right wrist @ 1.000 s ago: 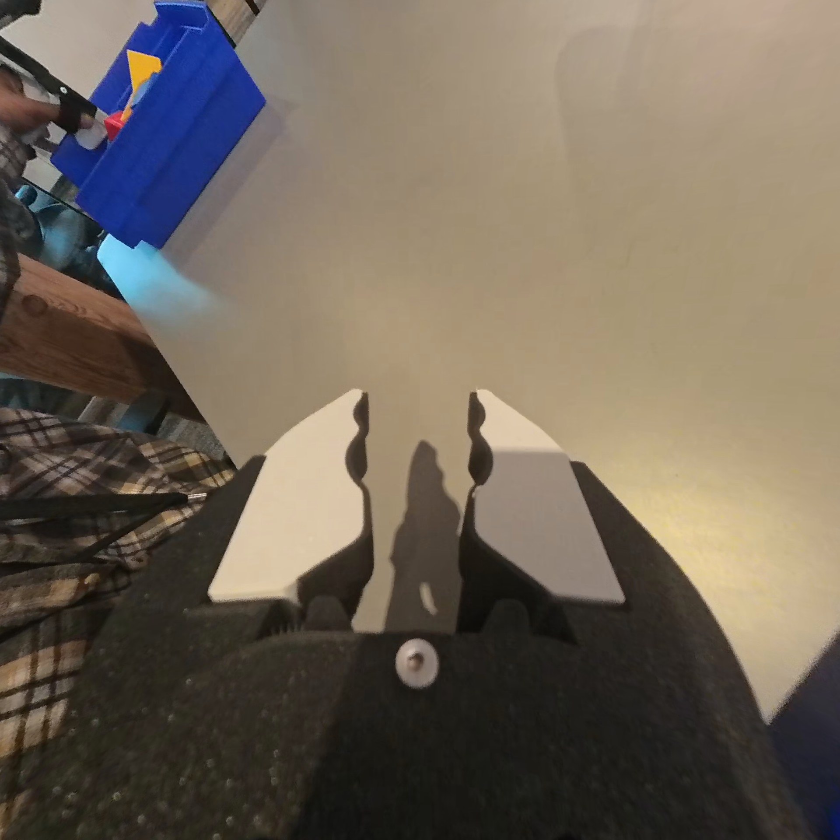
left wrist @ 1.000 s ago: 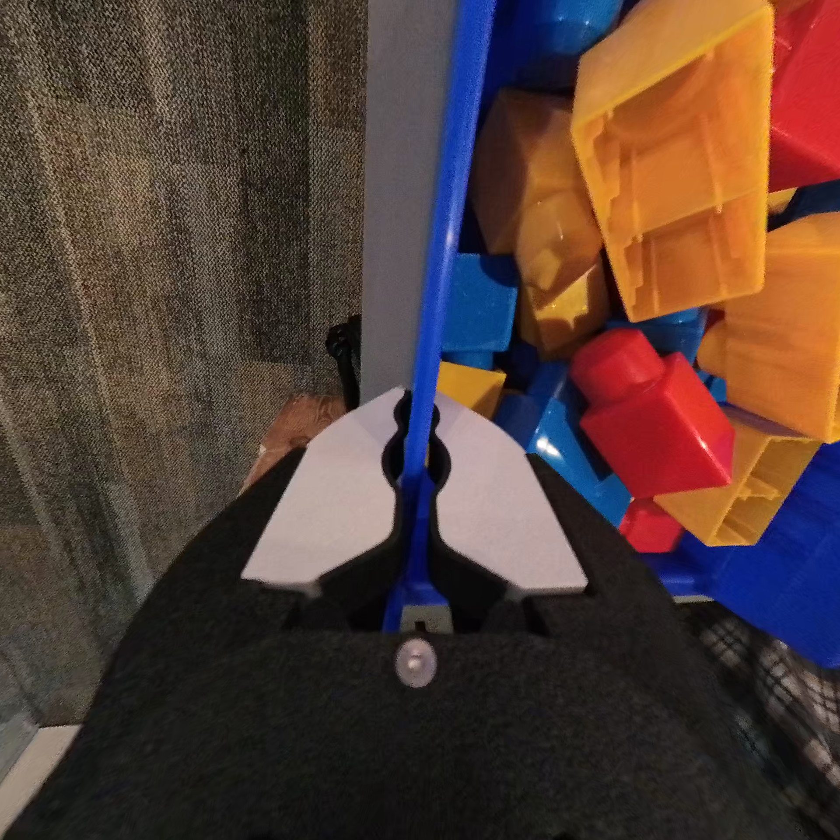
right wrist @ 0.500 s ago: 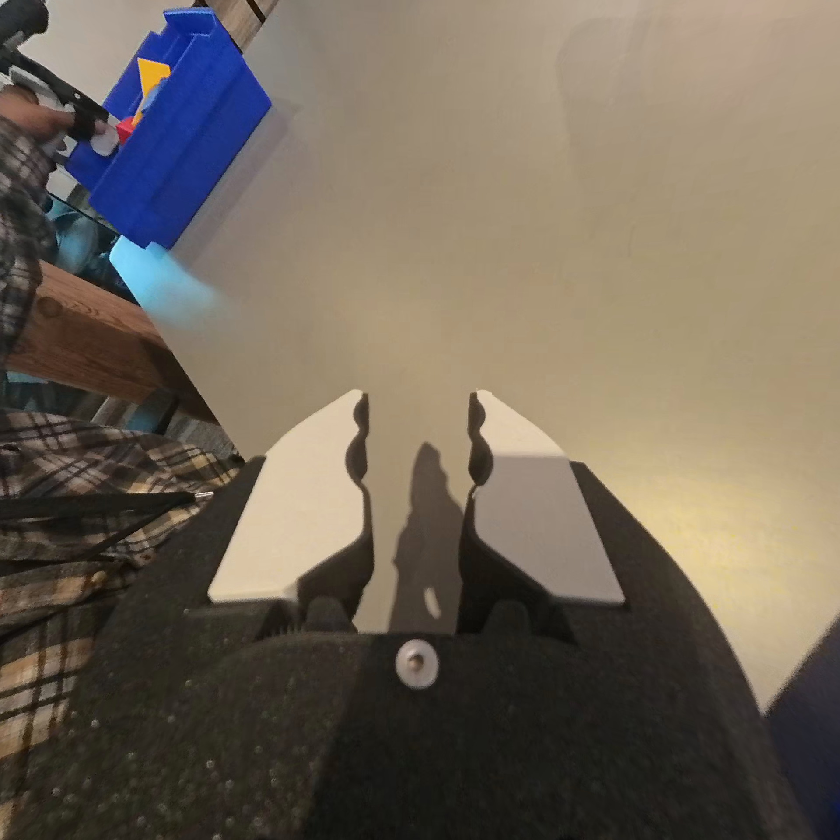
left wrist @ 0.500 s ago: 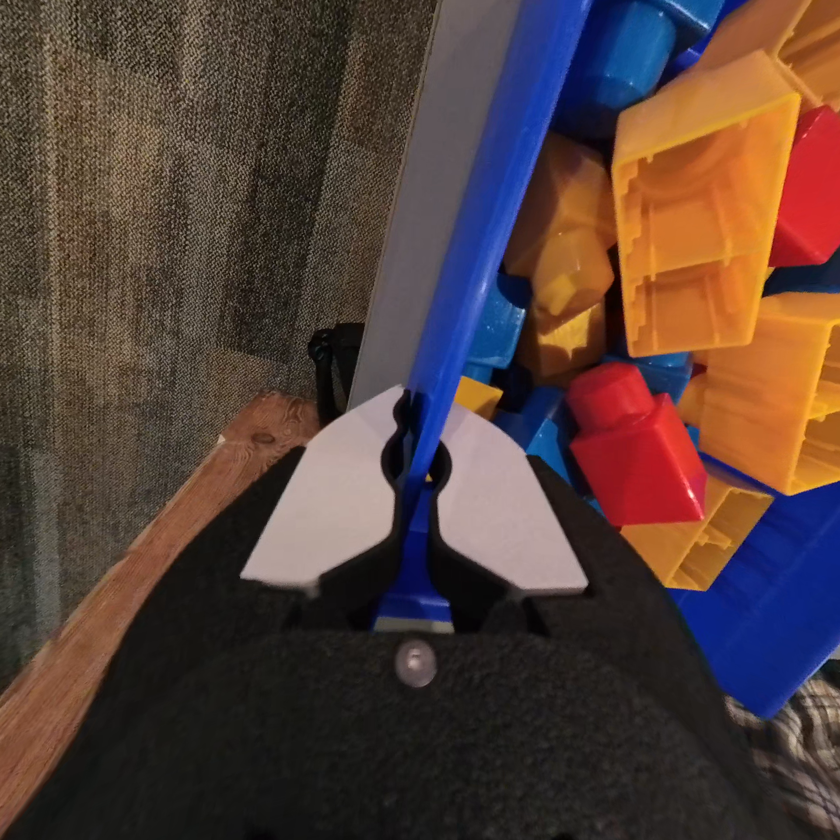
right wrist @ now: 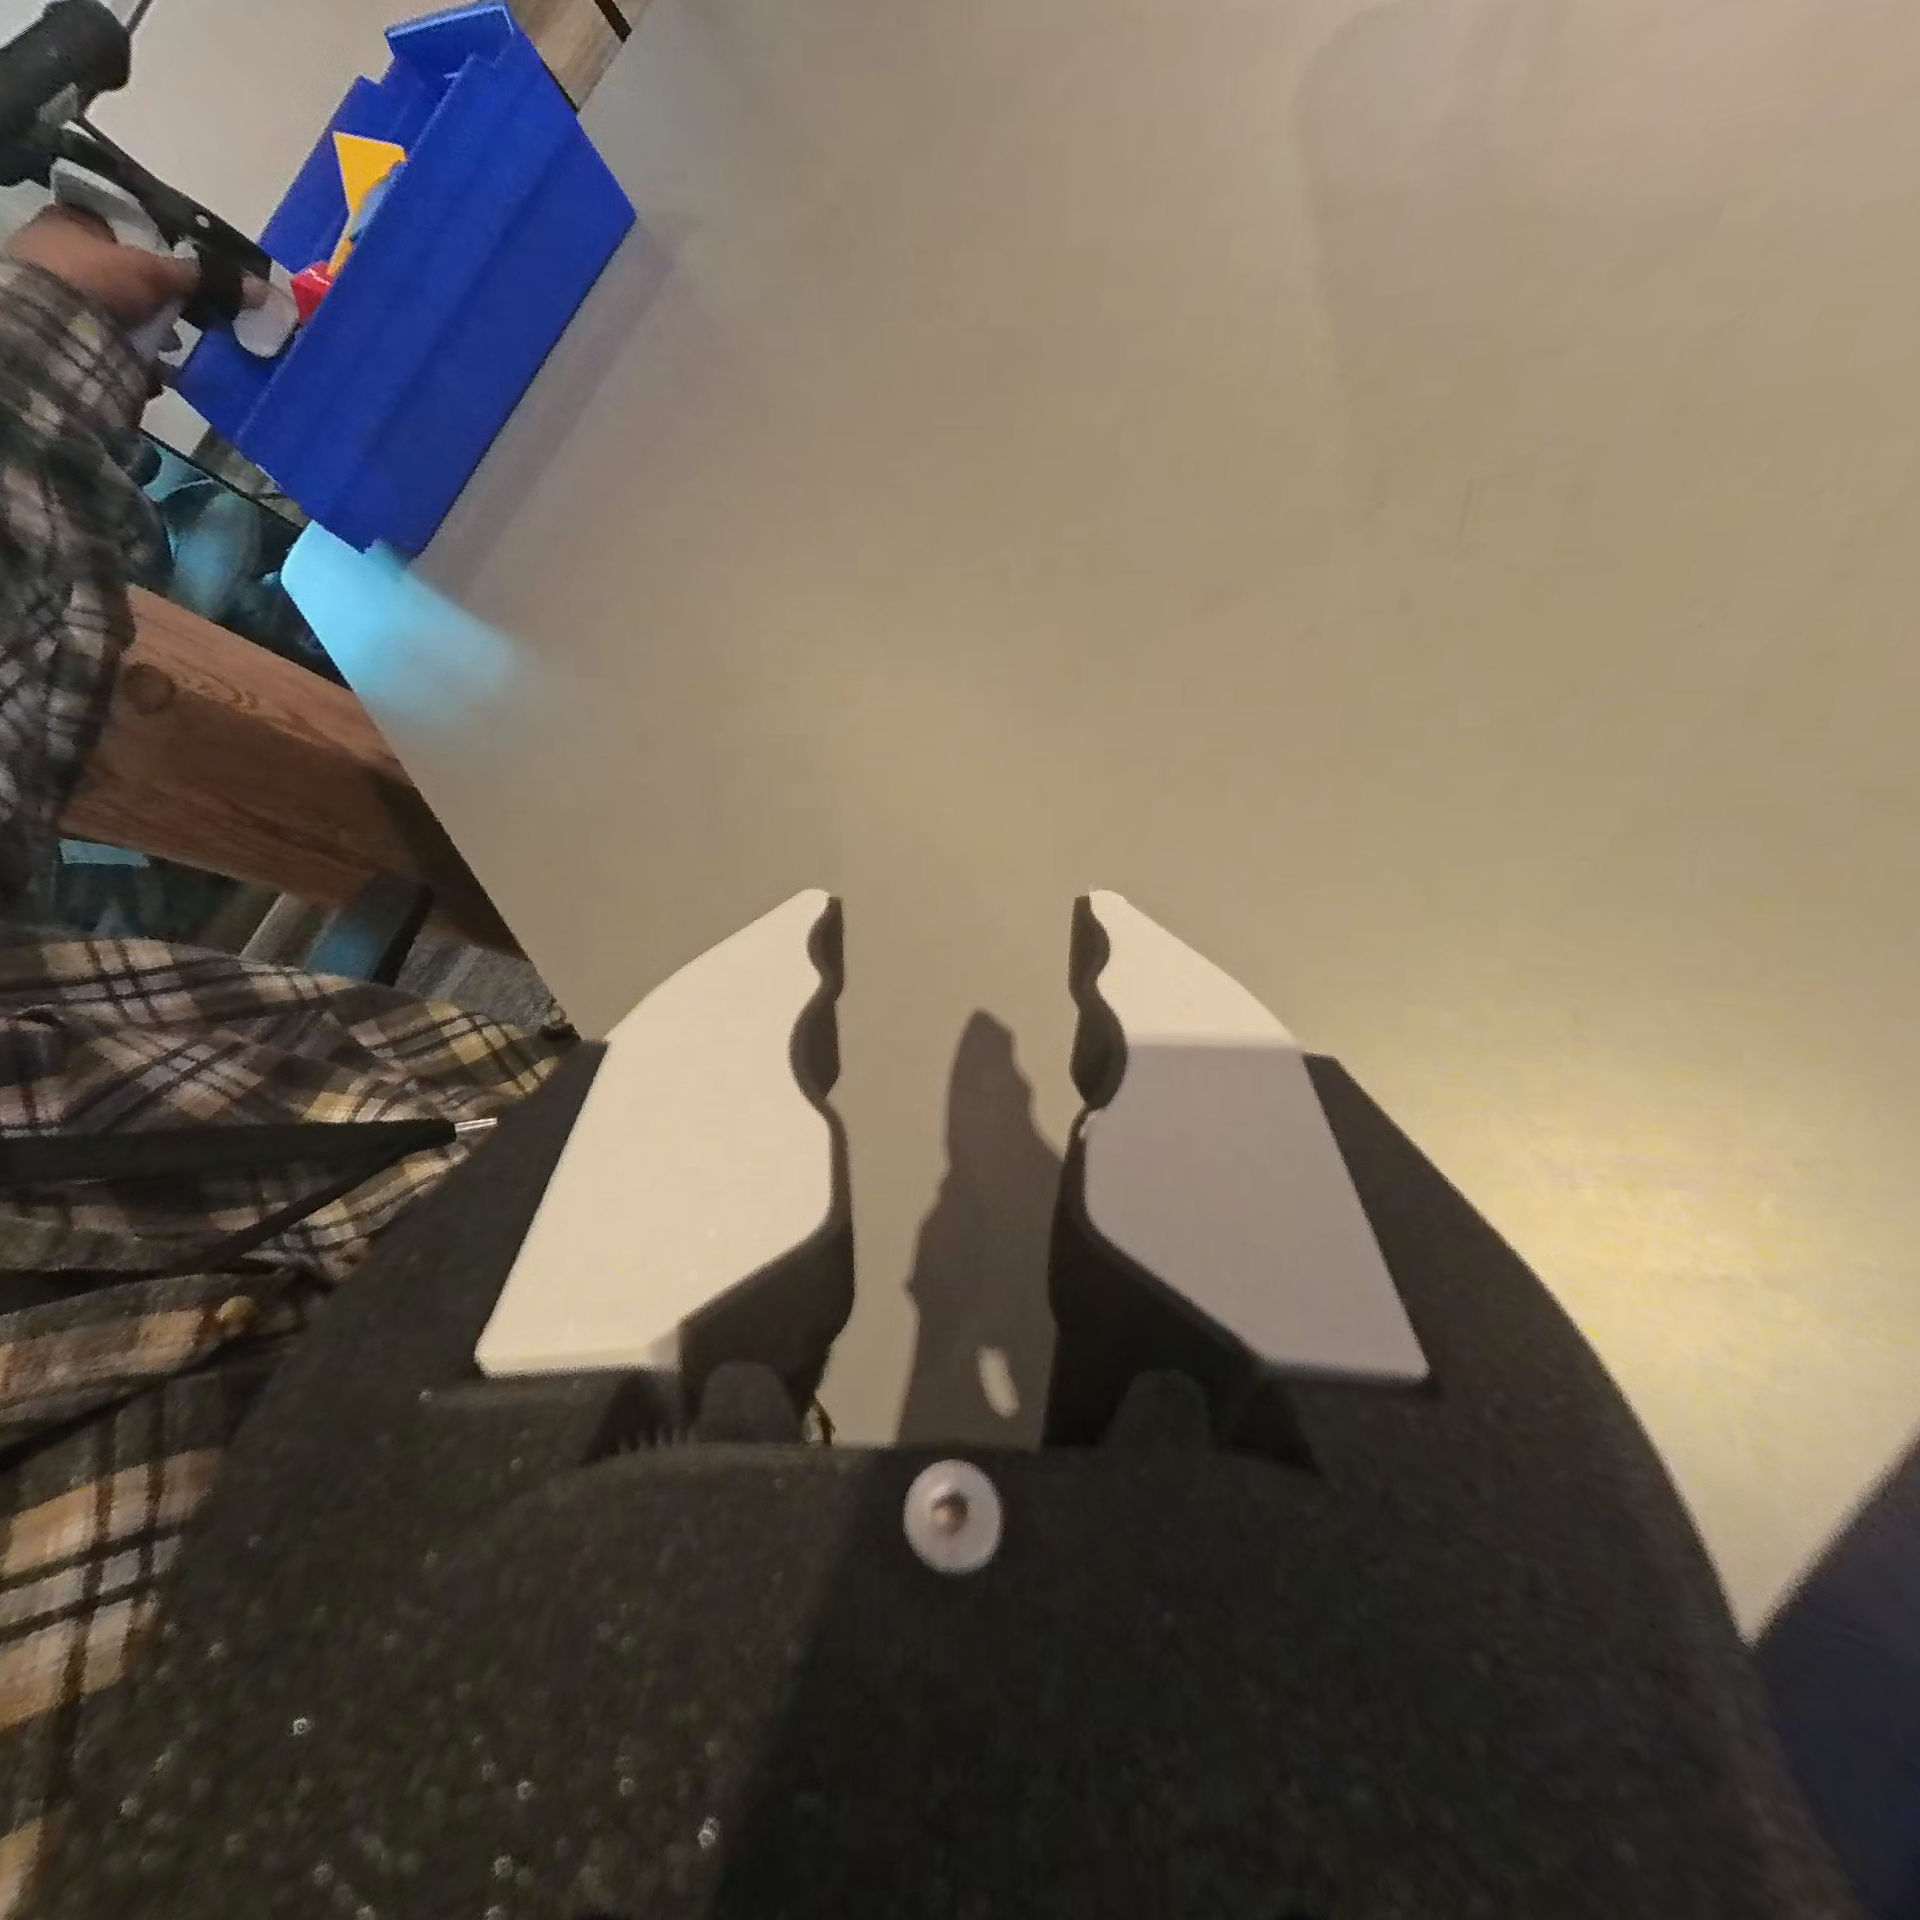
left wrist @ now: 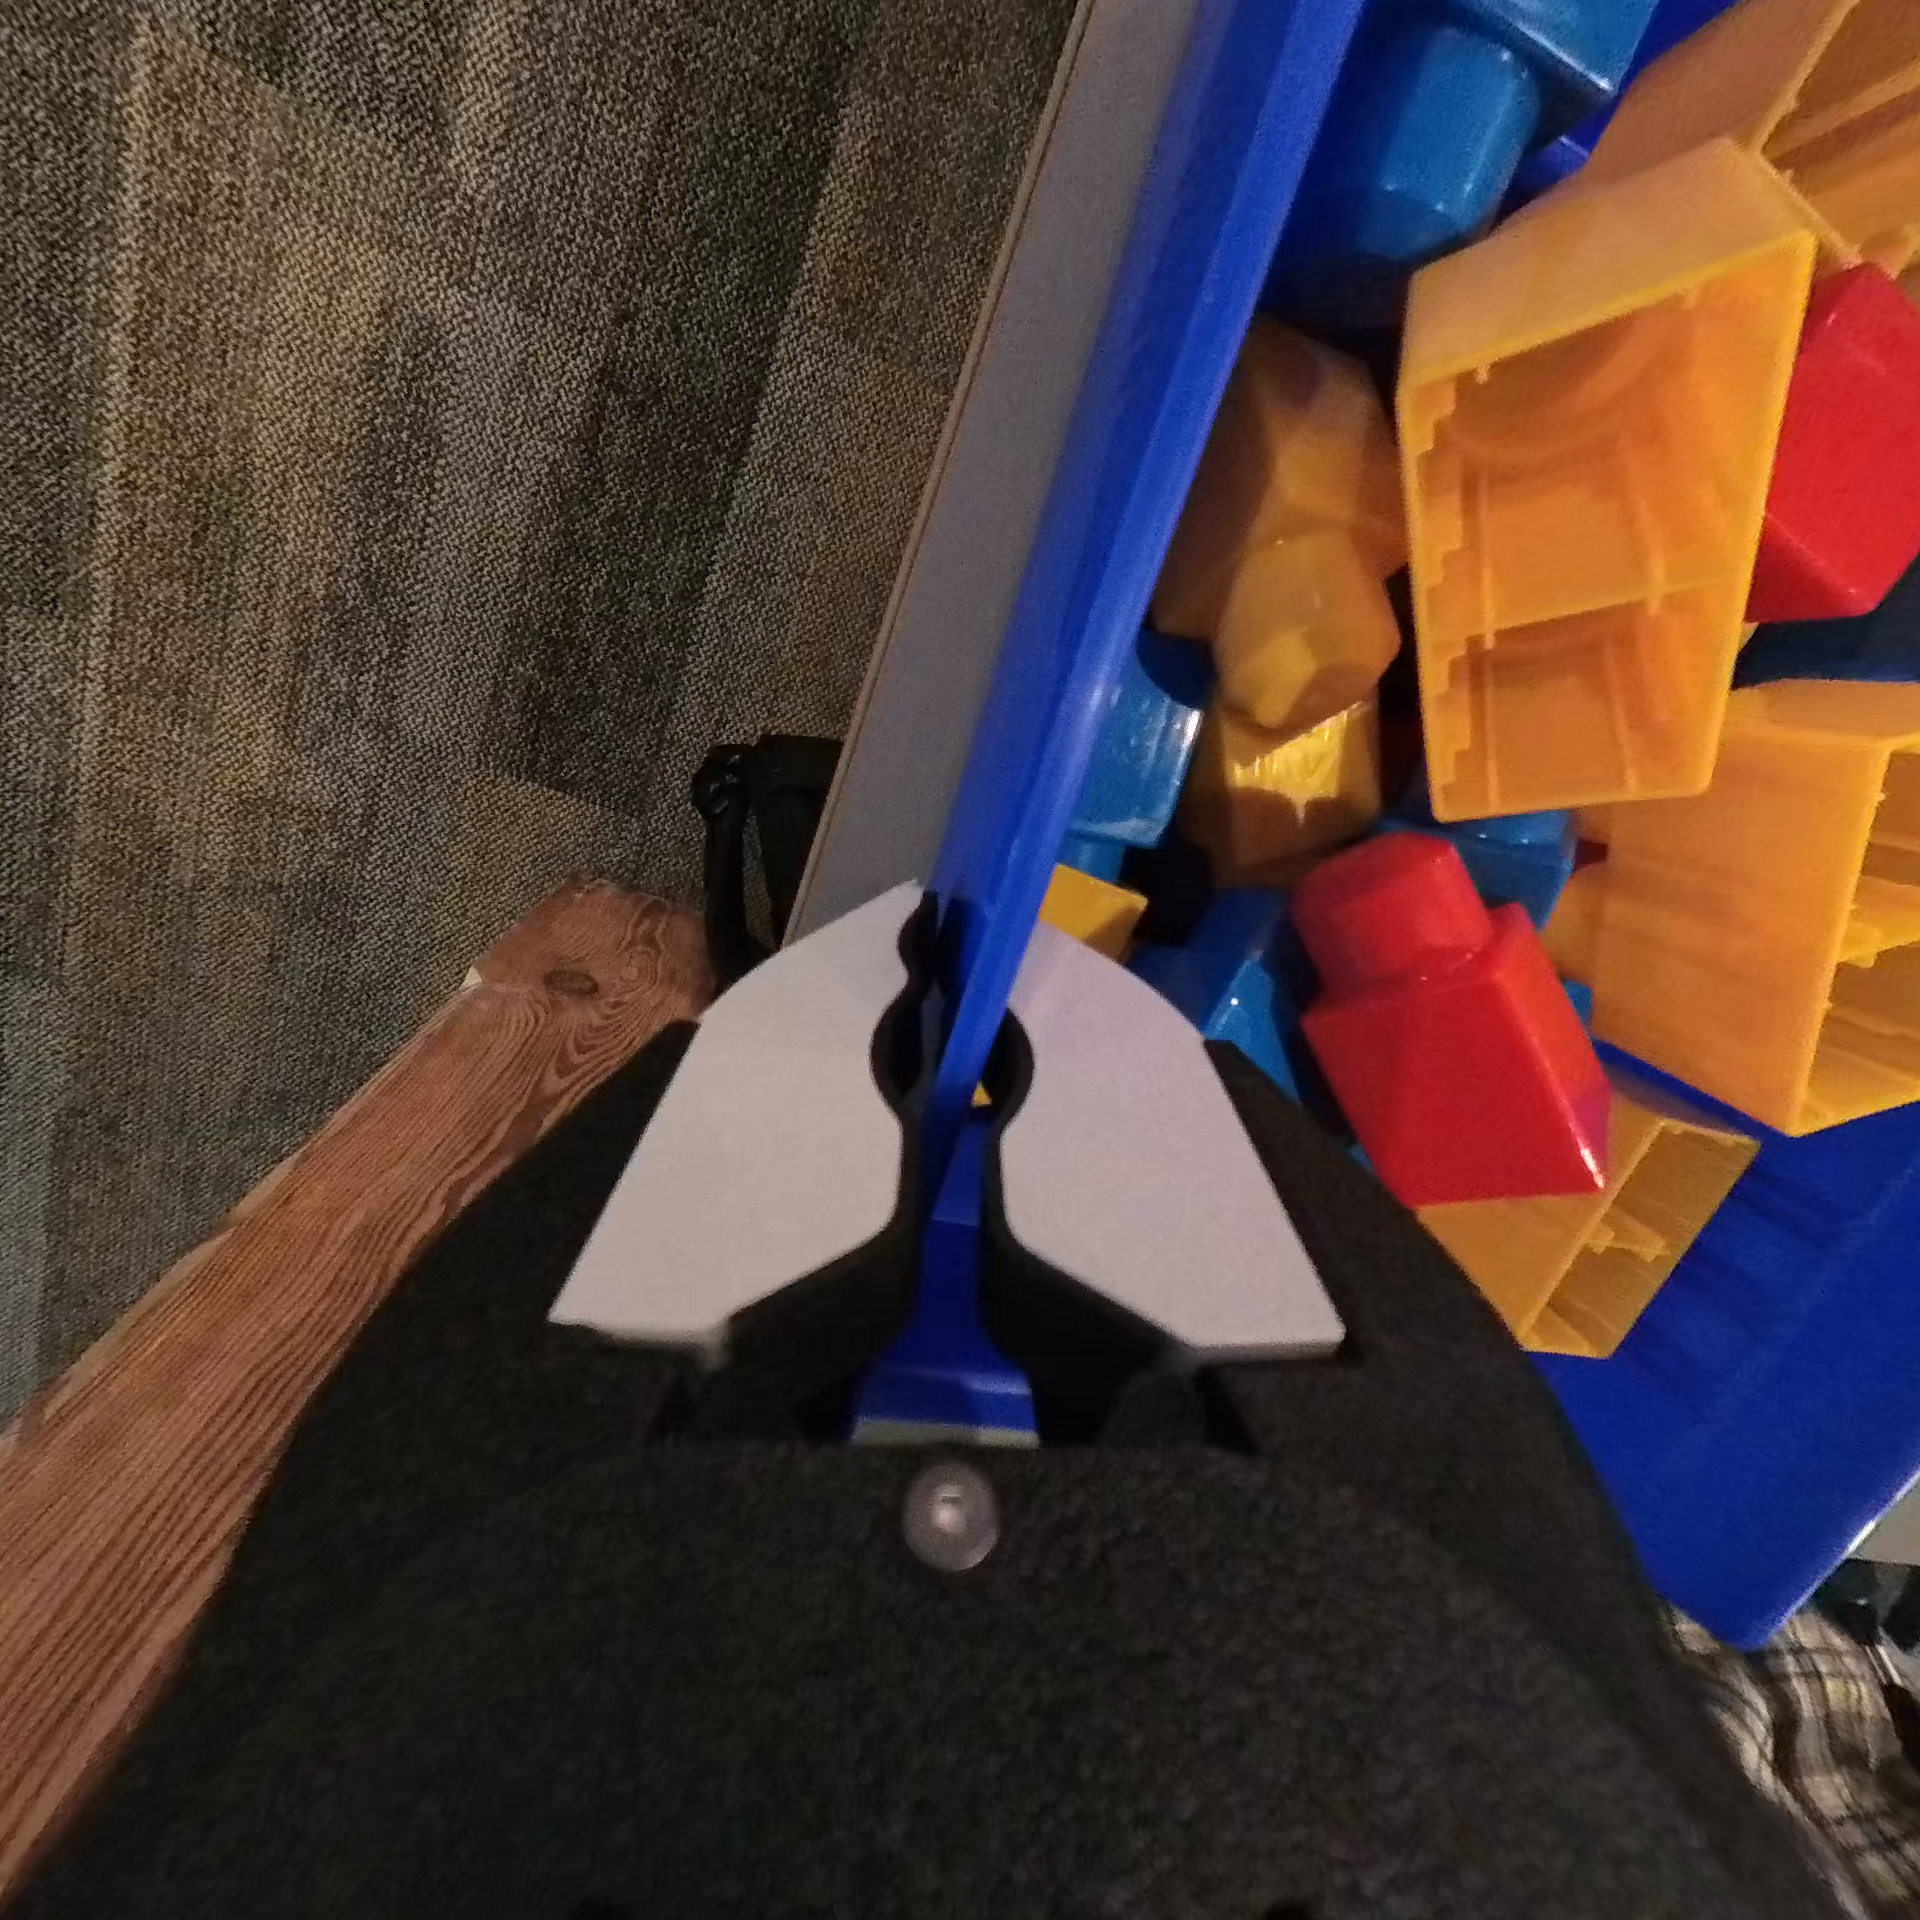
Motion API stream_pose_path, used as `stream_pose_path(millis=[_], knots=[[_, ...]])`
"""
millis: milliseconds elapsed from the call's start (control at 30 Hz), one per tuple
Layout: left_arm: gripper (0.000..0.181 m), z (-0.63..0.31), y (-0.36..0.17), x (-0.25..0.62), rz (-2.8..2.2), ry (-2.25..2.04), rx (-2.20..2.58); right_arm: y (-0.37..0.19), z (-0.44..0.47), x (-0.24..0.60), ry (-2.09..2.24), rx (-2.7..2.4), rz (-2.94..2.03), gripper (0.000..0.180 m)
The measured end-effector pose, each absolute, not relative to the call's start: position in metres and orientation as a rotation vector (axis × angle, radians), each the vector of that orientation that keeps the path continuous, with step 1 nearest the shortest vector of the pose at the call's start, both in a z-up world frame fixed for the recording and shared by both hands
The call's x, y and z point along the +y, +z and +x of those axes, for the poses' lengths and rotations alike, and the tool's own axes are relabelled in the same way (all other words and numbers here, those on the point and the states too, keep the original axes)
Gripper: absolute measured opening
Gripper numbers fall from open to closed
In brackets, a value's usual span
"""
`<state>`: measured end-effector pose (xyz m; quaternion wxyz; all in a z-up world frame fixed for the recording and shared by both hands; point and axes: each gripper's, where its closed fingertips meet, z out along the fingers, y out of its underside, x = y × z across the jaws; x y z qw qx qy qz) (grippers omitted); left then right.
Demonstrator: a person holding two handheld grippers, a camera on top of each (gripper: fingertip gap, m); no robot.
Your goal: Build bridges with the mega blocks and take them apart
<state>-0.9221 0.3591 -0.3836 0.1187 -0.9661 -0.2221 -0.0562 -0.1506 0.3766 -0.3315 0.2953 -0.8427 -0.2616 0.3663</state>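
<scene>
My left gripper [left wrist: 961,935] is shut on the side wall of a blue bin [left wrist: 1143,436] full of mega blocks. A red block [left wrist: 1455,1049], yellow blocks [left wrist: 1590,540] and light blue blocks [left wrist: 1455,114] lie jumbled inside. The bin is tilted in the left wrist view. In the right wrist view the same bin [right wrist: 436,312] sits at the table's far left corner, with the left gripper [right wrist: 260,322] at its near end. My right gripper [right wrist: 956,914] is open and empty, low over the bare white table [right wrist: 1143,520].
A wooden beam [left wrist: 260,1216] runs under the table's left edge, also in the right wrist view [right wrist: 239,790]. Grey carpet [left wrist: 364,468] lies below. A person's plaid sleeve [right wrist: 208,1091] is at the left. A dark blue thing [right wrist: 1860,1621] shows at the lower right edge. Left tips to right tips: about 80 cm.
The bin has slid right, farther onto the table, and turned, held by the left gripper. The right gripper has stayed open and still.
</scene>
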Motion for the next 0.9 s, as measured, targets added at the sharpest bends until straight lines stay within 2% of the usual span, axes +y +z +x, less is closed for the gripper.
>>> stream_pose_path(millis=[233,333,500,600,700,767,900], knots=[[0.006,-0.924,-0.384,0.363,-2.811,-0.166,-0.666,-0.330,-0.148,0.374,0.968,-0.684,-2.246,0.042],[0.011,-0.927,-0.377,0.368,-2.732,-0.177,-0.660,-0.331,-0.148,0.376,0.969,-0.675,-2.246,0.044],[0.071,-0.935,-0.337,0.373,-2.572,-0.132,-0.611,-0.329,-0.141,0.382,0.901,-0.646,-2.245,0.053],[0.078,-0.922,-0.274,0.384,-2.368,-0.063,-0.475,-0.329,-0.132,0.390,0.782,-0.614,-2.246,0.066],[0.079,-0.869,-0.202,0.398,-2.135,-0.048,-0.277,-0.334,-0.122,0.406,0.602,-0.571,-2.261,0.085],[0.083,-0.811,-0.175,0.405,-2.045,-0.089,-0.146,-0.337,-0.117,0.417,0.507,-0.520,-2.270,0.089],[0.085,-0.671,-0.191,0.418,-2.043,-0.269,0.124,-0.353,-0.119,0.436,0.455,-0.386,-2.308,0.094]])
